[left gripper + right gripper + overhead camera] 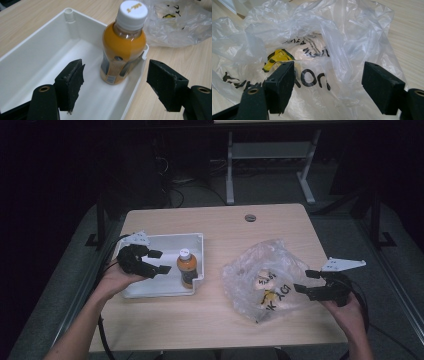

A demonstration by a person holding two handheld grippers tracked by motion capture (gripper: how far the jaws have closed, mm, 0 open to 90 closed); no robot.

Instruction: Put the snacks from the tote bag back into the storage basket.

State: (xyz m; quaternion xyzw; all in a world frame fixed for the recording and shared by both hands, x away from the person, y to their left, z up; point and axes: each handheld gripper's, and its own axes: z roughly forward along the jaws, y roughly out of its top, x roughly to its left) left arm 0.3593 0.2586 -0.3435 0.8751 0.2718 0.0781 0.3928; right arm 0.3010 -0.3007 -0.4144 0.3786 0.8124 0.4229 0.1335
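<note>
A light wooden table stands in a dim room with a grey floor. The left gripper hangs wide open and empty over the white tray; the orange juice bottle stands upright (white cap on) just right of it, in the tray's near right corner. Farther right, the right gripper, jaws spread, holding nothing, points at a crumpled clear plastic bag.

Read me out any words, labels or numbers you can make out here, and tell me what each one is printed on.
"K" then two unclear letters: black print on the crumpled clear plastic bag, high view.
"or", the letters around it cut off by folds: large black print on that bag, right gripper view.
Small upside-down black print on the pale item inside the bag: too blurred to read.
Orange mark on the orange drink bottle's white cap: blurred.
Bottle label: too small.
</note>
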